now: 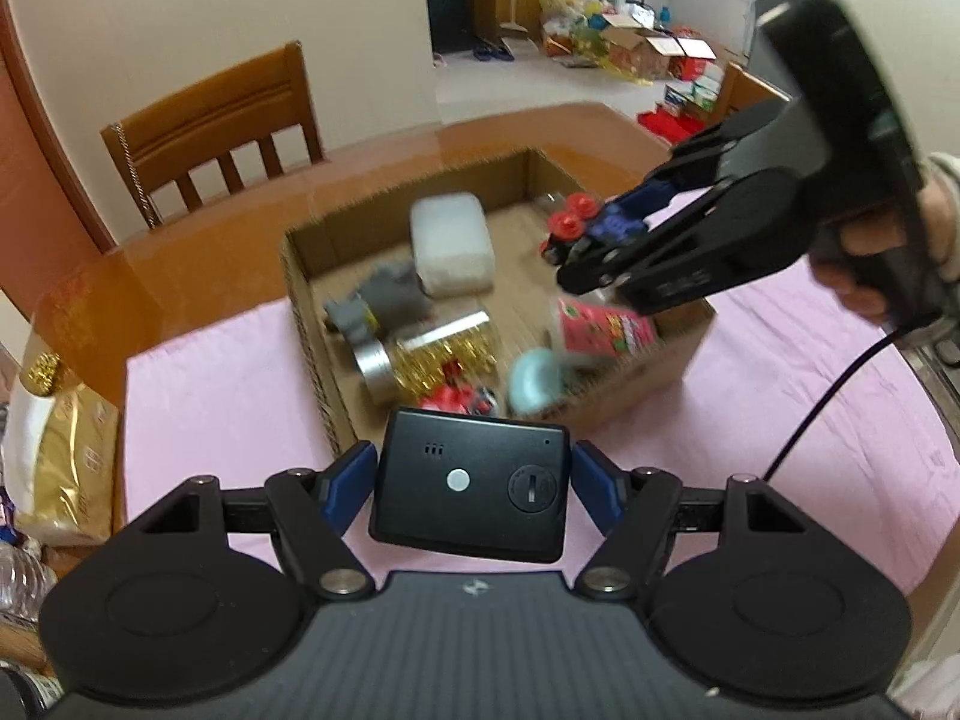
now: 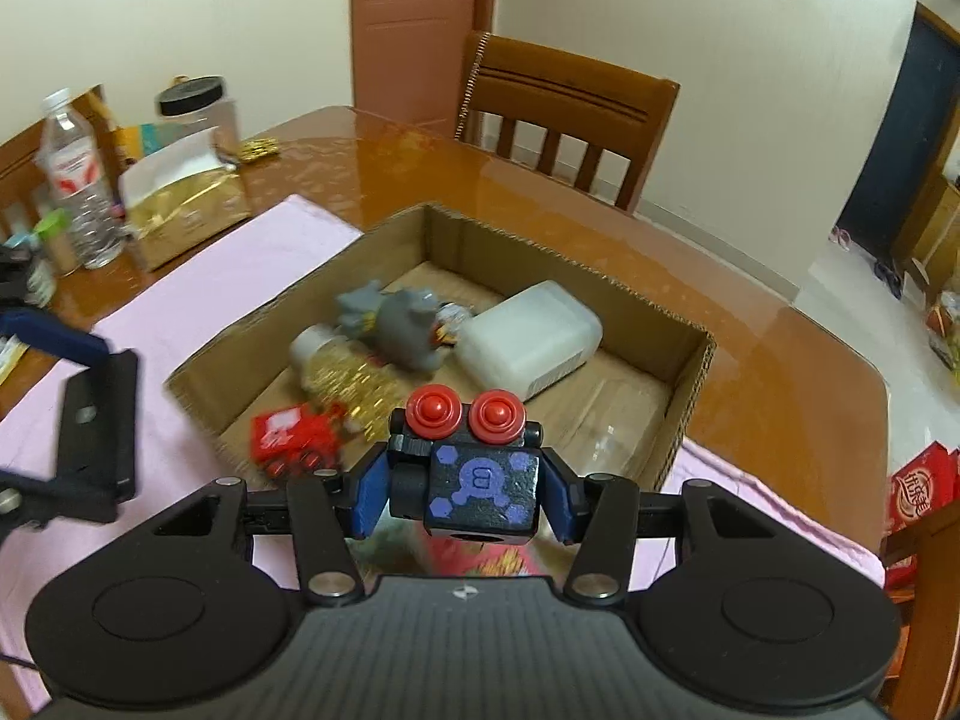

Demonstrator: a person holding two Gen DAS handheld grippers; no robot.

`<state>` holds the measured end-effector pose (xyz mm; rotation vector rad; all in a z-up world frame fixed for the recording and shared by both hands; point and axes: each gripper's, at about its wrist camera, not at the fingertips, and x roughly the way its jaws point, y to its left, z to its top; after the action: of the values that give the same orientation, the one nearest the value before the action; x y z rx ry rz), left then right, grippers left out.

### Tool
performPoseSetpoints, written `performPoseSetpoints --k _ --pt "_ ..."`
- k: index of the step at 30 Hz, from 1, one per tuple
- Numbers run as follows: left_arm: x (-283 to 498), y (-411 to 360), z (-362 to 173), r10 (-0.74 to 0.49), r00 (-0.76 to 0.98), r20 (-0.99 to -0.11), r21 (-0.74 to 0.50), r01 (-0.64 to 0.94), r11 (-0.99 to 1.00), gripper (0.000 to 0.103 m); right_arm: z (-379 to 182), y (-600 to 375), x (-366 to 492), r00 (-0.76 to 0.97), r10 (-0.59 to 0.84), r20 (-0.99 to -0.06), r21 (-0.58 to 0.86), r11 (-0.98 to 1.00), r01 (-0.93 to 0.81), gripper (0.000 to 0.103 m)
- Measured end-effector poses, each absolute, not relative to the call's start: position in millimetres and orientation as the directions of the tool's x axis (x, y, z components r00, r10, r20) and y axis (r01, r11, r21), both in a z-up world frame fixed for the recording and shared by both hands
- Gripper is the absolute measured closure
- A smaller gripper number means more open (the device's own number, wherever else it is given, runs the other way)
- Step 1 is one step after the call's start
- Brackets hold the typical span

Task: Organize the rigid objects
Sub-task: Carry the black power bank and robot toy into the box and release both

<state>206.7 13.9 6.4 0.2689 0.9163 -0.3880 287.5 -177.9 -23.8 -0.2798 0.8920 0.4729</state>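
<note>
An open cardboard box (image 1: 300,276) (image 2: 690,360) stands on a pink cloth and holds several objects: a white plastic container (image 1: 451,249) (image 2: 531,339), a grey toy figure (image 1: 384,294) (image 2: 402,324), a jar of gold bits (image 1: 432,354) (image 2: 345,375) and a red toy (image 2: 291,438). My left gripper (image 1: 471,483) is shut on a flat black device (image 1: 471,483) at the box's near wall. My right gripper (image 2: 465,489) (image 1: 606,240) is shut on a black toy block (image 2: 480,486) with purple marks and two red knobs, held above the box.
The wooden table (image 2: 780,360) carries a pink cloth (image 1: 210,390), a gold package (image 2: 186,204), a water bottle (image 2: 75,180) and a black-lidded jar (image 2: 192,114) at the left. Wooden chairs (image 1: 216,132) (image 2: 564,114) stand behind the table.
</note>
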Motion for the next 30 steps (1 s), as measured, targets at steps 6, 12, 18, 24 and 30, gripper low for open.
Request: performPoseSetpoints --k 6,12,18,24,30 --pt "227 18 11 -0.185 0.58 -0.794 0.083 0.404 0.911 0.033 -32 -167 310 0.545 0.28 -0.79 -0.032 0.869 -0.494 0.004" --pt "254 17 11 -0.181 0.589 -0.788 0.083 0.393 0.916 0.033 -23 -172 290 0.554 0.304 -0.775 -0.012 0.87 -0.494 0.0" --pt "287 1 8 -0.198 0.602 -0.774 0.079 0.402 0.912 0.033 -18 -177 265 0.564 0.256 -0.785 -0.053 0.879 -0.473 0.0" --pt "324 -14 -8 -0.181 0.591 -0.786 0.081 0.389 0.918 0.033 -12 -187 249 0.578 0.233 -0.782 -0.054 0.899 -0.435 0.0" --pt "343 -11 -33 -0.135 0.548 -0.826 0.055 0.316 0.947 0.033 -6 -193 243 0.59 0.217 -0.777 -0.047 0.916 -0.398 0.0"
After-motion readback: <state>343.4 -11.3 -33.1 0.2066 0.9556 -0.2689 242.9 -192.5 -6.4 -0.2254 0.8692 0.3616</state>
